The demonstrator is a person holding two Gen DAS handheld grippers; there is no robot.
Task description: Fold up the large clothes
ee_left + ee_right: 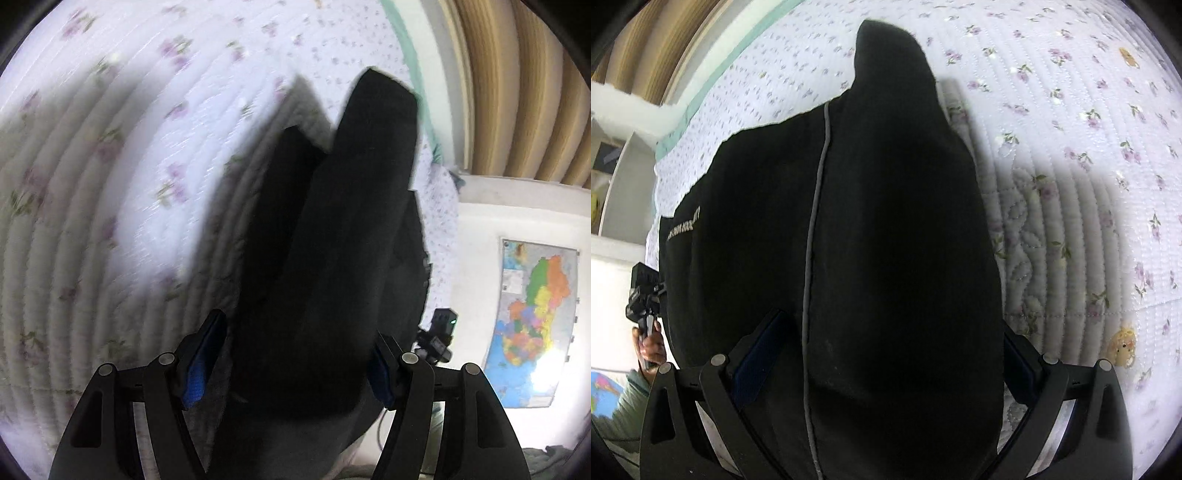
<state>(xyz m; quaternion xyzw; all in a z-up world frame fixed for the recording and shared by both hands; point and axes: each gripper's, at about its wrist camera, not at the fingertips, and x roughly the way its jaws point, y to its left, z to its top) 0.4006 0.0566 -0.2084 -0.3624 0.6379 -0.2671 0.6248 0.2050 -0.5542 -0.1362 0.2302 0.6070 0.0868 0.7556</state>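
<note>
Gripping a thick bunch of black garment (332, 258) between the blue pads (195, 365) of the left gripper (291, 365), jaws standing fairly wide around the bulk of cloth. Likewise clamping the same garment (886, 240) in the right gripper (886, 362), fingers spread wide, cloth filling the whole gap and hiding most of the pads. Hanging forward from both grippers, draping down toward a quilt (110, 166) with small purple flowers. Running lengthwise down the cloth in the right view, a thin grey seam line (812, 240); showing near its left edge, a strip of small pale lettering (683, 225), too small to read. Casting a dark shadow on the quilt (1071, 147) just right of the cloth. Appearing at the far left of the right view, a hand (650, 343) holding the other gripper's handle. Hanging on a white wall at the right of the left view, a coloured map (532, 321), with tan curtains (517, 92) above it.
</note>
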